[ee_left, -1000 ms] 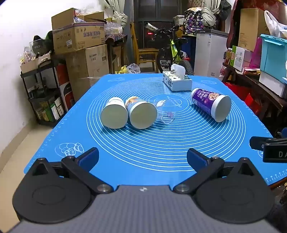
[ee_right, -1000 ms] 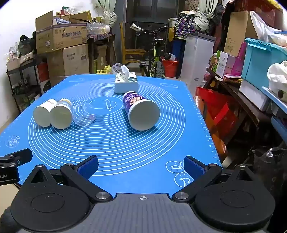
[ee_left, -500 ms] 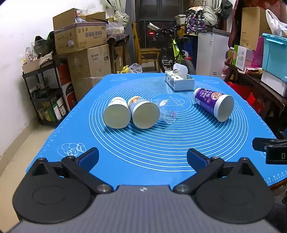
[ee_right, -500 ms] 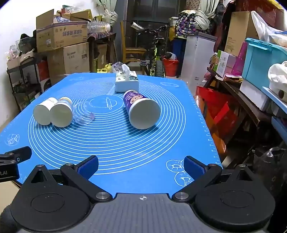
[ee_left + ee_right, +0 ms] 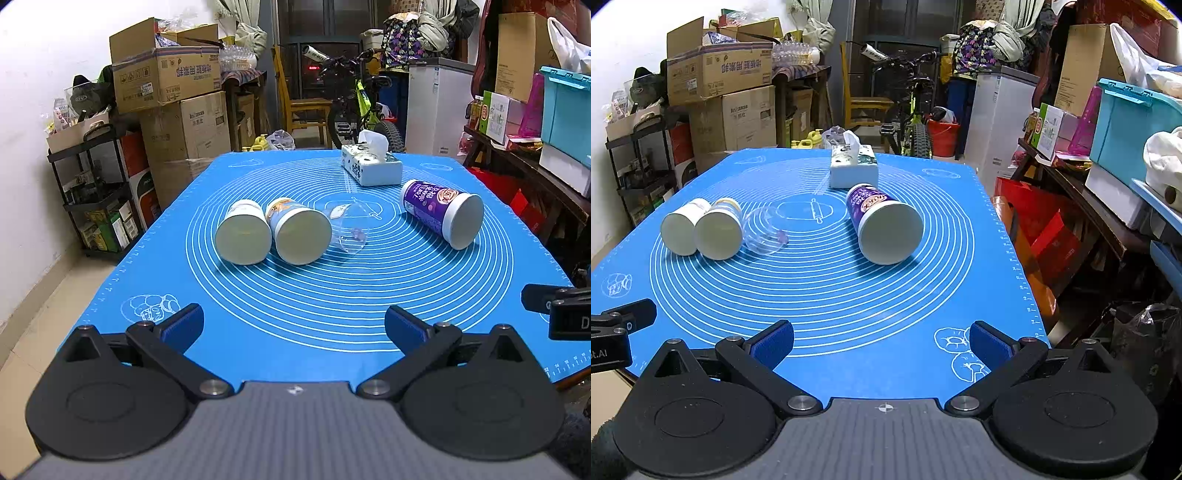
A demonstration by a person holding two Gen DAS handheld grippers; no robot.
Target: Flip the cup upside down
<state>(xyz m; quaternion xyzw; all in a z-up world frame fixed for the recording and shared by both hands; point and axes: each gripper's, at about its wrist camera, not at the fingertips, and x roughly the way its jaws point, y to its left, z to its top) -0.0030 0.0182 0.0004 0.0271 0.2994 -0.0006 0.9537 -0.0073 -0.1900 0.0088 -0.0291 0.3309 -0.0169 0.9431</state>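
Several cups lie on their sides on the blue mat (image 5: 295,325). A white cup (image 5: 243,233) and a blue-patterned cup (image 5: 301,232) lie side by side at the left, a clear plastic cup (image 5: 351,229) next to them. A purple cup (image 5: 443,212) lies apart at the right; it also shows in the right wrist view (image 5: 884,225). My left gripper (image 5: 293,325) is open and empty over the mat's near edge. My right gripper (image 5: 882,341) is open and empty at the near right.
A tissue box (image 5: 371,168) stands at the far middle of the mat. Cardboard boxes (image 5: 166,70) and a black shelf (image 5: 92,192) stand left of the table. A bicycle (image 5: 354,103) is behind it, and cluttered shelves with a teal bin (image 5: 1130,125) are to the right.
Both grippers have drifted slightly, so the cups sit a little differently in view. The cups have not moved and both grippers stay open.
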